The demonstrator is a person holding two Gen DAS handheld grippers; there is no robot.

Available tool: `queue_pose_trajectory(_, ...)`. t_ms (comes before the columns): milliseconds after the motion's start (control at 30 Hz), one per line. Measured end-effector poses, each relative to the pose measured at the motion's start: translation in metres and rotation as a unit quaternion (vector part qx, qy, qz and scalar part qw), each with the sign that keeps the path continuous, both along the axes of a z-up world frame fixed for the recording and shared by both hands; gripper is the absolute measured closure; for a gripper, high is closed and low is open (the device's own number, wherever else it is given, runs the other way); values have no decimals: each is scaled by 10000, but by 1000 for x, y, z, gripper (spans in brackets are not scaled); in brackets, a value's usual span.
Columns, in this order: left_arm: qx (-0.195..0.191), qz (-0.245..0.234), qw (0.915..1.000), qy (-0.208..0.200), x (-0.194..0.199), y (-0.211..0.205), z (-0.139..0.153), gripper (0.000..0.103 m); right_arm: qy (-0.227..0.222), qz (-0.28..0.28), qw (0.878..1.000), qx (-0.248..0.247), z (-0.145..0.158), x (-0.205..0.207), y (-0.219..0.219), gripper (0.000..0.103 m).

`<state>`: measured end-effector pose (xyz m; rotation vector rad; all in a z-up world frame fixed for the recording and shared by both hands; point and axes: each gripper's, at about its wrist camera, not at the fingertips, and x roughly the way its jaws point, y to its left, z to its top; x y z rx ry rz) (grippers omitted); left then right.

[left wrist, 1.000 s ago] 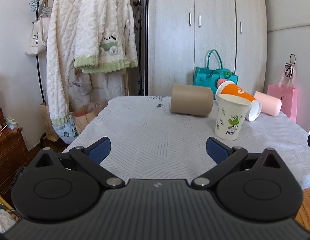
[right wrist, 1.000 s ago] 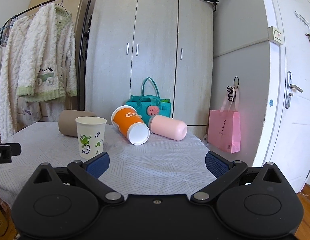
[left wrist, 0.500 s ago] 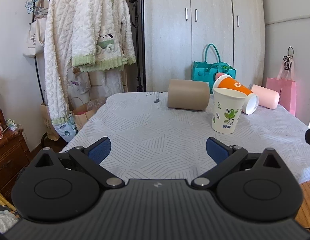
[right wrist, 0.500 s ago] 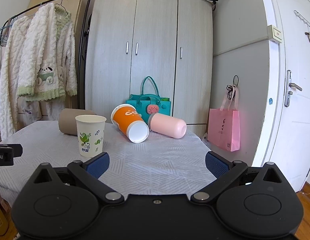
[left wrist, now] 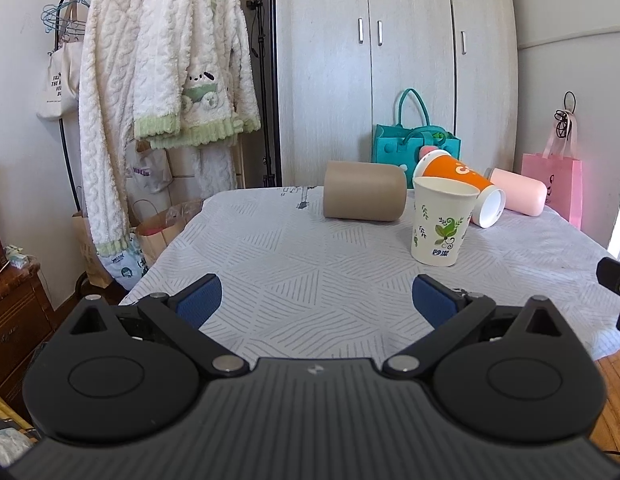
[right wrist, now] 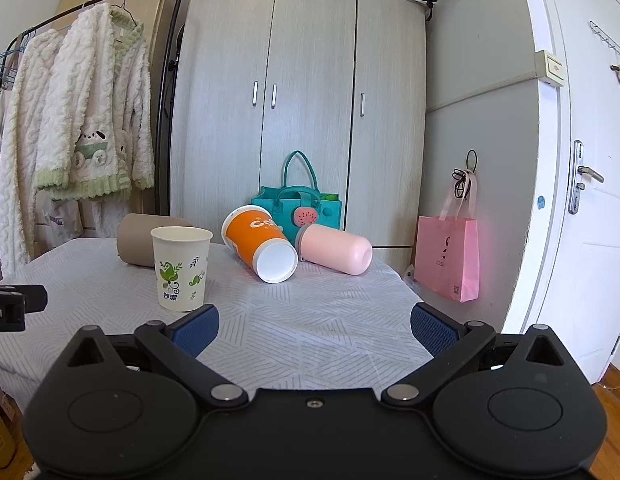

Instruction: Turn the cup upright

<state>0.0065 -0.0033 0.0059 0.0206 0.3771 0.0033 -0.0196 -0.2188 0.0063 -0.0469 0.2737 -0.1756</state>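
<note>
Orange cup point(right wrist: 257, 241); pink cup point(right wrist: 334, 249); leaf-printed white cup point(right wrist: 181, 268).

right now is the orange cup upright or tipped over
Tipped over: the orange cup lies on its side on the table, its white base facing the right camera.

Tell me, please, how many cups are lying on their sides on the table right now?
3: the brown cup at the back left, the orange cup in the middle, and the pink cup to its right. The leaf-print cup stands upright in front. None appears hidden.
</note>
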Motion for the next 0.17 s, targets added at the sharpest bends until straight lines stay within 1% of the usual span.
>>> queue_pose_trajectory(167,7,-10,10000,23,-1,0,0,0,5,-9,10000,-12,0,0,0,0)
